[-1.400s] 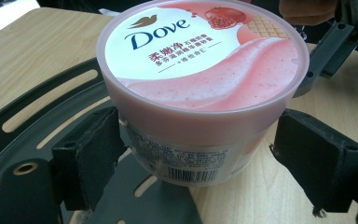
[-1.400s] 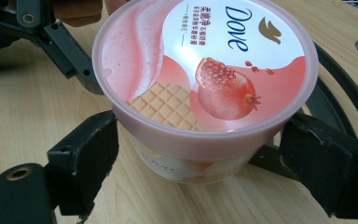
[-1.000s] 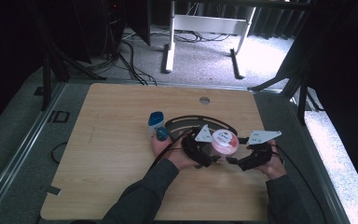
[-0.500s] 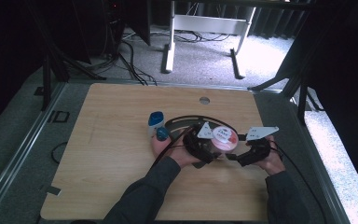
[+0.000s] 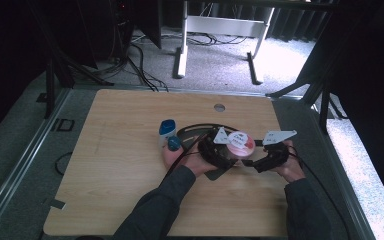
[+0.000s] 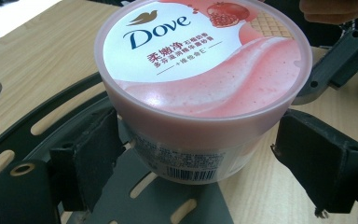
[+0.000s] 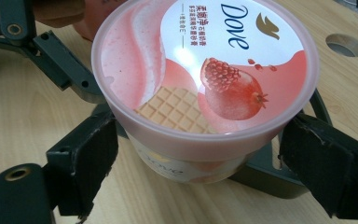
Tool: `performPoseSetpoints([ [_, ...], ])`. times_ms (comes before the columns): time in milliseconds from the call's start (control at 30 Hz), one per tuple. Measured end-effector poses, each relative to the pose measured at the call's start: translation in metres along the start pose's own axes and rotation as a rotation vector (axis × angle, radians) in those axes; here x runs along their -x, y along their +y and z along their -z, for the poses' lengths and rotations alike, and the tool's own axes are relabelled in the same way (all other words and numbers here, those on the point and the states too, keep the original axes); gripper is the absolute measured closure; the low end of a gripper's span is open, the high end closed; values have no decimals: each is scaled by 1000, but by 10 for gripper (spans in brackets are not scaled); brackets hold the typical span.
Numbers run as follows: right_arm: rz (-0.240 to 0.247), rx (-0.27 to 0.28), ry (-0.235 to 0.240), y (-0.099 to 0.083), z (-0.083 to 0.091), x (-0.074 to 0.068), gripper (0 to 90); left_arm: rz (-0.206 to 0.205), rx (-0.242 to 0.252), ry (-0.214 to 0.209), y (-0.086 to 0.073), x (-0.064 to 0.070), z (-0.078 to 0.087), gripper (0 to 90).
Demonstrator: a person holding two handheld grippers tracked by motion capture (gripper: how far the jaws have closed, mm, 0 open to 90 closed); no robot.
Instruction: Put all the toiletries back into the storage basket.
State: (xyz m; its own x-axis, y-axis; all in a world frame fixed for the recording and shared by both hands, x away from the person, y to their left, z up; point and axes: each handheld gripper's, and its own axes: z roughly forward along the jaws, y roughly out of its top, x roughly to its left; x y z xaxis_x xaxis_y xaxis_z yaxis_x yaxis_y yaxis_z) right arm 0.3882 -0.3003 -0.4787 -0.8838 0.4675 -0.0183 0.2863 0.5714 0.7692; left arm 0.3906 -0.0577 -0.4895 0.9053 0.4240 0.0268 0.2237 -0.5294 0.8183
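Note:
A round Dove tub (image 6: 200, 70) with a pink and white lid stands upright between both grippers. In the high view the tub (image 5: 241, 141) sits right of the table's middle. My left gripper (image 6: 196, 154) comes at it from the left, with its jaws against the tub's sides below the lid. From the right, my right gripper (image 7: 200, 158) straddles the same tub (image 7: 205, 70), its pads level with the lid's rim. Whether those pads press on it is unclear. In the high view the left gripper (image 5: 228, 152) and right gripper (image 5: 252, 159) face each other across the tub.
A small blue and white bottle (image 5: 167, 127) and a blue cap (image 5: 174, 144) lie just left of the person's left hand. A black slotted arc (image 5: 197, 129) and a dark grey slotted plate (image 6: 135, 186) lie under and behind the tub. A round hole (image 5: 219, 107) is in the wooden table (image 5: 120, 165).
The left gripper and the tub have shifted a little away from the person together. The right gripper has moved left until its jaws straddle the tub.

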Motion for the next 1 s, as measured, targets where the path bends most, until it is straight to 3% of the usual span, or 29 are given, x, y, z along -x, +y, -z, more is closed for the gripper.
performPoseSetpoints([
  [233,-1,-35,1,1,-9,9,124,12,-16,26,-2,-4,-7,146],
  [667,-5,-45,-5,2,-11,24,128,28,-24,44,4,-11,-17,147],
  [1000,-28,-53,-18,3,-14,35,129,56,-17,85,7,-14,-27,147],
])
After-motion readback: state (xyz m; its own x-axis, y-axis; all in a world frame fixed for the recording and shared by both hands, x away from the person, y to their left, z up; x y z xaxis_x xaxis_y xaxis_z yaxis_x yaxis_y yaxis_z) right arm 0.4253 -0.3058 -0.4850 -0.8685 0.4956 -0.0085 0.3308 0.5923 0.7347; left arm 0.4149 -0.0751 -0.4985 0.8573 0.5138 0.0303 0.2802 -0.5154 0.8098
